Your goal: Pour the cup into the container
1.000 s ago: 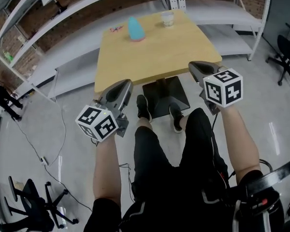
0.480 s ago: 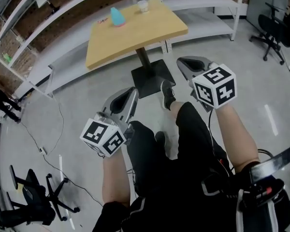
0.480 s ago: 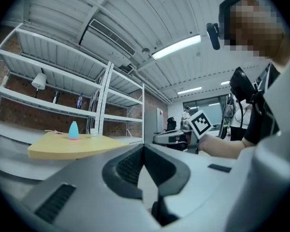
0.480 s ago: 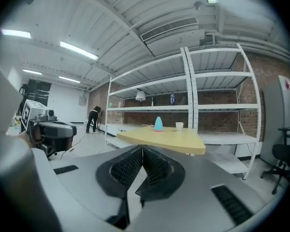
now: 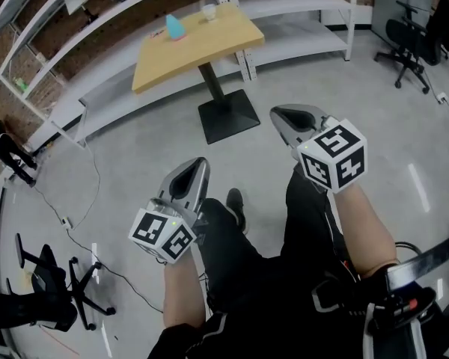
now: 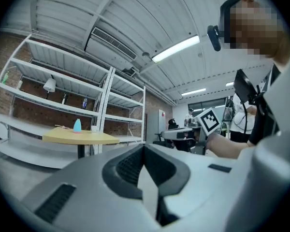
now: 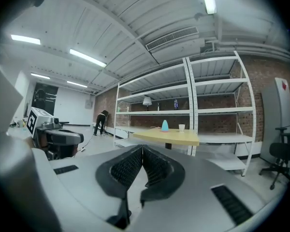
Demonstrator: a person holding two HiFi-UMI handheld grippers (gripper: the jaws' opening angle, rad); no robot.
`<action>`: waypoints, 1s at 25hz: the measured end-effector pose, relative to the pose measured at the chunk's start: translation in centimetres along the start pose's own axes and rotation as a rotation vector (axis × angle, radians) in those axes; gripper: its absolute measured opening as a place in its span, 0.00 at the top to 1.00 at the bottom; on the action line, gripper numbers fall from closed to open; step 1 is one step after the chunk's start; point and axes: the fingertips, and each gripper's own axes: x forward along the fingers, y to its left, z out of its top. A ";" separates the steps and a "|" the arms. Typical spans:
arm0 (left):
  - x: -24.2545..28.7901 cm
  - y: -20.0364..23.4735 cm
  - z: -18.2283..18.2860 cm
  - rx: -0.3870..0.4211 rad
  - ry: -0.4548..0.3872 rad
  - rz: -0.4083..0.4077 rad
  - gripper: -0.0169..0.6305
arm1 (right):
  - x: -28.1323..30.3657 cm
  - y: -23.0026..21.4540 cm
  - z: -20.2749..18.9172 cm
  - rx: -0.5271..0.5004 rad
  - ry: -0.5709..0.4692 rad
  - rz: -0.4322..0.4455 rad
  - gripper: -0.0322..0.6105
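Head view shows the wooden table well ahead of the person, with both task things on its far edge: a pale clear cup near the far corner and a blue cone-shaped vessel just beside it, apart from it and both upright. Neither gripper is near the table. The left gripper and the right gripper are held out over the grey floor on the near side of the table's black base plate, above the person's dark-clad legs. The left gripper view shows the left gripper with its ribbed pads pressed together and nothing between them; the table is small in the distance, carrying the blue vessel and the cup. The right gripper view shows the same for the right gripper – jaws closed on each other, empty – with the table, vessel and cup far beyond its tips. White metal shelving runs along the brick wall behind the table, and a person bends down by the shelving well to the table's left.
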 end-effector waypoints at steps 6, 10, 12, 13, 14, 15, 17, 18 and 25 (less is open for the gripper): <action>-4.3 -7.2 -0.2 -0.016 0.010 -0.001 0.97 | -8.3 4.3 -0.1 0.006 -0.026 0.021 0.95; -8.1 -12.6 -0.8 -0.022 0.017 -0.003 0.97 | -15.1 7.8 -1.3 0.004 -0.025 0.017 0.95; -10.2 -15.5 -1.2 -0.019 0.020 -0.011 0.97 | -18.6 9.4 -2.1 0.010 -0.026 0.005 0.95; -11.2 -17.0 -1.3 -0.017 0.021 -0.016 0.97 | -20.3 10.0 -2.5 0.014 -0.027 -0.003 0.95; -12.1 -18.6 -1.4 -0.018 0.022 -0.021 0.97 | -22.1 10.5 -2.8 0.020 -0.027 -0.010 0.95; -13.0 -20.1 -1.6 -0.019 0.023 -0.027 0.97 | -23.8 11.2 -3.1 0.026 -0.026 -0.018 0.95; -14.9 -23.1 -1.8 -0.019 0.027 -0.040 0.97 | -27.1 12.4 -3.6 0.037 -0.026 -0.035 0.95; -15.7 -24.5 -1.8 -0.018 0.027 -0.048 0.97 | -28.7 13.0 -3.7 0.040 -0.029 -0.045 0.95; -22.6 -34.8 -2.6 0.006 0.030 -0.077 0.97 | -39.4 17.8 -5.1 0.067 -0.038 -0.069 0.95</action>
